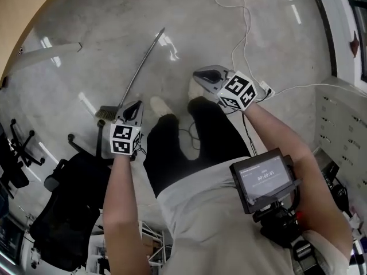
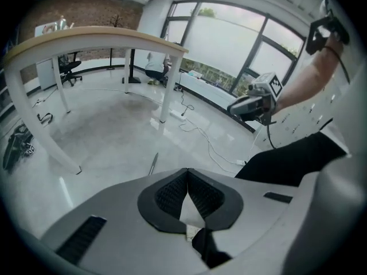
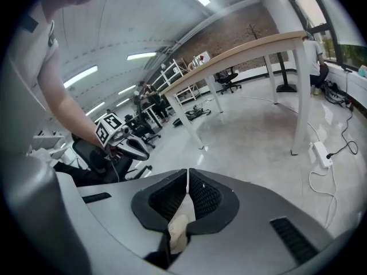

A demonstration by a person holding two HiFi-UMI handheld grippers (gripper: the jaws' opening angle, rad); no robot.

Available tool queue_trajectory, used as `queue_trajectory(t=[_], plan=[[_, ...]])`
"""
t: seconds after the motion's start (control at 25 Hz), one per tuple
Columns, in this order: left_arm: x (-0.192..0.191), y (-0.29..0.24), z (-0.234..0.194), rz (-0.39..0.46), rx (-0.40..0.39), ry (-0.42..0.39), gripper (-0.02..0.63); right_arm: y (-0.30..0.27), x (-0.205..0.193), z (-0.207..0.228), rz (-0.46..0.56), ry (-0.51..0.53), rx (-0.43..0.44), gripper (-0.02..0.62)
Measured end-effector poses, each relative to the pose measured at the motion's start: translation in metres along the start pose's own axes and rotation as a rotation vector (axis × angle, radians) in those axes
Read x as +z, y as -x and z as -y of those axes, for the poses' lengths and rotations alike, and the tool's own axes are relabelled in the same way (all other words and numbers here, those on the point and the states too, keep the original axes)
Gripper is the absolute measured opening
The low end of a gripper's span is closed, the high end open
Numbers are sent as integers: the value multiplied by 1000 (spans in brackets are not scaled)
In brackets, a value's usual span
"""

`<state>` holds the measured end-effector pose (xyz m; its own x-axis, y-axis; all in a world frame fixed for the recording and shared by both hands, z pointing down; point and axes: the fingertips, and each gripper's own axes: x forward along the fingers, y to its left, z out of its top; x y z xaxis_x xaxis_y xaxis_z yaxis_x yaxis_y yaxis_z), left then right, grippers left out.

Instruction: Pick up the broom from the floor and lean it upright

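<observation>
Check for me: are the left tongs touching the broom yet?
Apart. In the left gripper view the left tongs are shut on nothing, and the broom lies on the floor well beyond them.

The polished grey concrete floor [image 1: 189, 33] carries a broom [image 1: 140, 67] lying flat. Its thin handle runs away from the person, and its brush head lies just beside the wheeled base of a black office chair [image 1: 63, 211]. A white cable [image 1: 246, 22] snakes across to a power strip [image 3: 320, 153]. A white table leg [image 1: 46, 51] meets the floor at the left, and the person's pale shoes [image 1: 160, 105] stand near the broom.
</observation>
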<state>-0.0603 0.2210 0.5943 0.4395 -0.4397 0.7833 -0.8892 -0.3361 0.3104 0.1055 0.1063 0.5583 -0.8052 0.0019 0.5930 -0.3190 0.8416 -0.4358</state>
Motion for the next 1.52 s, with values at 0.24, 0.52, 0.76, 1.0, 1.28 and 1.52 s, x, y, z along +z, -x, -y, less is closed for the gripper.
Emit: queue_trajectory(t=[0.24,0.52,0.76,1.0,1.28,1.52], plan=[[-39,-54,-53,7,47,66,8,-45,-32,44,-25,70,20,20],[-80,-135,-115,19,72,100,8,-104,-61,116,-41,113,28,20],[-116,-202,-139,-5,40,82,8,-147,-84,146,-89,139,90,20],[-154,-266,-166,-67,-16,174,8,-175,-103,192,-122,85,67,20],[-181,-340,-212,-154,44,61,8,-224,-125,232,-106,63,71,20],[-193,-369,-221,-257,77,-6,10,-227,-105,250,-104,89,41,20]])
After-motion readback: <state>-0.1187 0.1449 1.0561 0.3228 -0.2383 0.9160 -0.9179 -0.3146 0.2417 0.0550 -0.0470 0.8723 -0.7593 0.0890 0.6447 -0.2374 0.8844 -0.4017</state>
